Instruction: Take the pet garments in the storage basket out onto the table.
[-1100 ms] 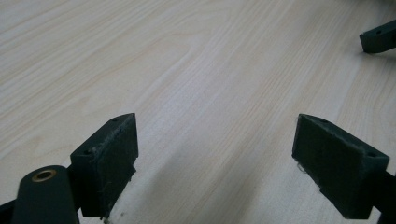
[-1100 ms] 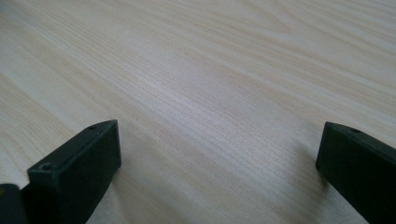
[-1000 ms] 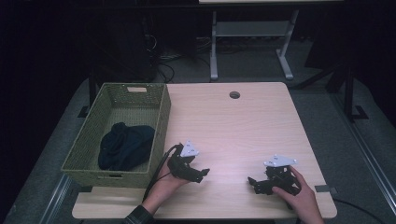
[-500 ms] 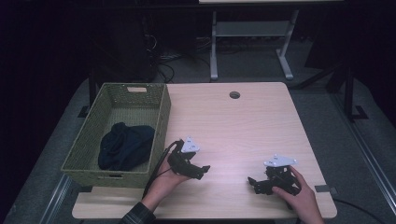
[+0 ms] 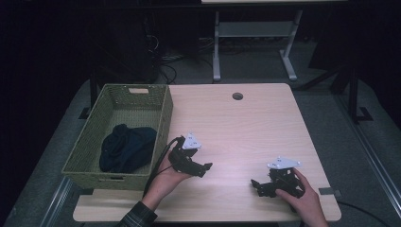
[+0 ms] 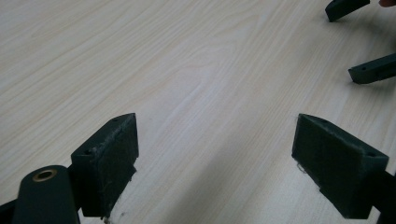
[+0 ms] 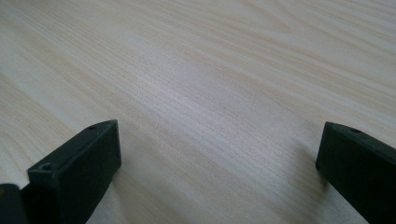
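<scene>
A dark blue cloth [image 5: 126, 147] lies bunched in the green woven basket [image 5: 163, 118] at the left edge of the pale wood table [image 5: 246, 127]. The left gripper [image 5: 203, 168] and right gripper [image 5: 257, 186] rest near the front edge, well apart, jaws spread wide on nothing. Dark floor, cables and a white stand [image 5: 255, 33] lie beyond the table.

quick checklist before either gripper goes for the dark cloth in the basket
1. Left gripper open: ok, jaws stand wide apart with nothing between them.
2. Right gripper open: ok, jaws apart, bare wood between.
3. Dark cloth reachable: ok, it lies bunched inside the green basket, uncovered.
4. Path from left gripper to basket: ok, only the basket's near wall stands between.
5. Table free of obstacles: ok.
6. Cloth snagged on the weave: cannot tell.
</scene>
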